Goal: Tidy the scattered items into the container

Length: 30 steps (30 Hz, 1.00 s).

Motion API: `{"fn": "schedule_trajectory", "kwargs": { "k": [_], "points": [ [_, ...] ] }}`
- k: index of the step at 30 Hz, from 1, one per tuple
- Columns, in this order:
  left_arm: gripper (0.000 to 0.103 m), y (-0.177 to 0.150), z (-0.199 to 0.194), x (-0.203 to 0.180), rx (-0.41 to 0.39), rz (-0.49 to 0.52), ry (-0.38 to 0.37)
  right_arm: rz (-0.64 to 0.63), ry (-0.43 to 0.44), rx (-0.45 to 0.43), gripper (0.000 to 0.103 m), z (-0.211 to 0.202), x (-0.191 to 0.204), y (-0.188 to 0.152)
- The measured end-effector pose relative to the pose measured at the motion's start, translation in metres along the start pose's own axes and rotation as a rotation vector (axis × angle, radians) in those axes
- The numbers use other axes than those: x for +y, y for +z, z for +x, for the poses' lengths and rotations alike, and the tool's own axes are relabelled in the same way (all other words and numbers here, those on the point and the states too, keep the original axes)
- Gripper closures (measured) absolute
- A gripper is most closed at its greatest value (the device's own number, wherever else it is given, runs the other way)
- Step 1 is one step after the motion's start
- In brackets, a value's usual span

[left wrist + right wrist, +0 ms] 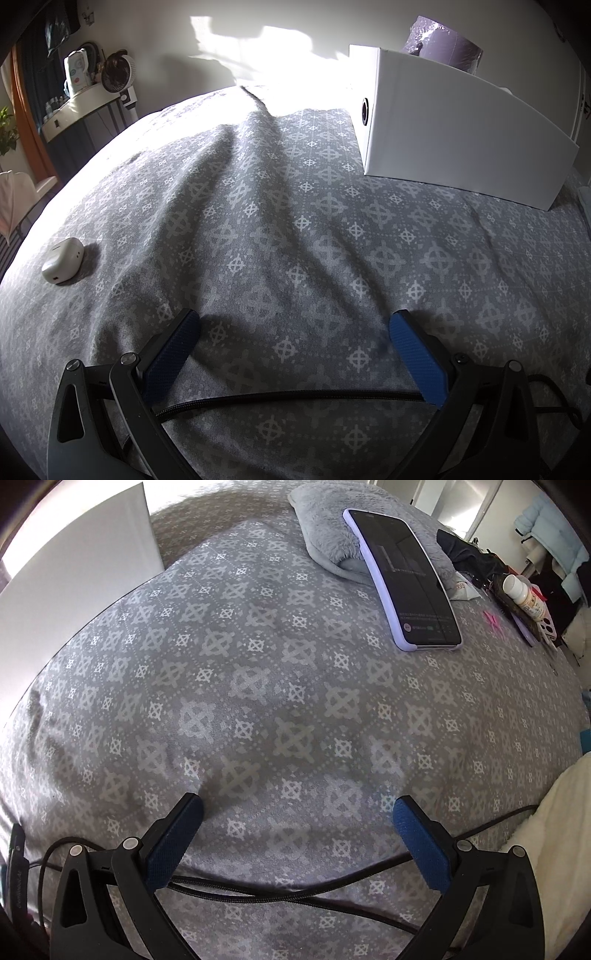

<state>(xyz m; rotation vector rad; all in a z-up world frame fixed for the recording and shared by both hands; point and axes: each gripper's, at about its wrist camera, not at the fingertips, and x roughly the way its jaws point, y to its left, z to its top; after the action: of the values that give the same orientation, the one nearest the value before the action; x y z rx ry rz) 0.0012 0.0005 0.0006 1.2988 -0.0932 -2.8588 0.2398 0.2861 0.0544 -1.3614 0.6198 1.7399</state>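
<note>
A white box [454,125] stands on the grey patterned bed cover at the far right of the left wrist view, with a purple wrapped item [443,40] sticking out of its top. Its white wall also shows at the upper left of the right wrist view [74,565]. A small white earbud case [61,260] lies on the bed at the far left. A phone in a lilac case [406,579] lies ahead and right of my right gripper, leaning on a grey fluffy pouch [332,539]. My left gripper [293,325] is open and empty. My right gripper [297,808] is open and empty.
A pill bottle [524,594], a pink clip [493,622] and dark clutter lie at the bed's far right edge. A cream blanket [554,830] lies at the lower right. Black cables [295,886] run under the gripper. A side shelf with a fan [114,74] stands beyond the bed.
</note>
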Motion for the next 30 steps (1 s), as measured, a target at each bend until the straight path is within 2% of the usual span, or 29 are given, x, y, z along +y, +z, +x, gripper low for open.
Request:
{"fn": "schedule_trajectory", "kwargs": {
  "k": [2,7,11,18,25,30],
  "points": [
    [0.0,0.0,0.0,0.0,0.0,0.0,0.0,-0.005,0.019,-0.046,0.0,-0.011,-0.004,0.0],
    [0.0,0.002,0.0,0.001,0.0,0.001,-0.001,-0.042,0.106,-0.252,0.0,-0.051,-0.016,-0.001],
    [0.0,0.002,0.0,0.001,0.0,0.001,-0.001,-0.016,0.166,-0.379,0.0,-0.078,-0.02,0.0],
    [0.0,0.002,0.0,0.001,0.0,0.003,-0.002,0.023,0.19,-0.563,0.0,-0.119,-0.037,0.002],
    [0.0,0.002,0.0,0.002,0.0,0.003,-0.004,0.028,0.169,-0.668,0.0,-0.145,-0.044,0.016],
    [0.0,0.002,0.0,0.002,0.0,0.003,-0.004,0.033,0.165,-0.681,0.0,-0.151,-0.047,0.02]
  ]
}}
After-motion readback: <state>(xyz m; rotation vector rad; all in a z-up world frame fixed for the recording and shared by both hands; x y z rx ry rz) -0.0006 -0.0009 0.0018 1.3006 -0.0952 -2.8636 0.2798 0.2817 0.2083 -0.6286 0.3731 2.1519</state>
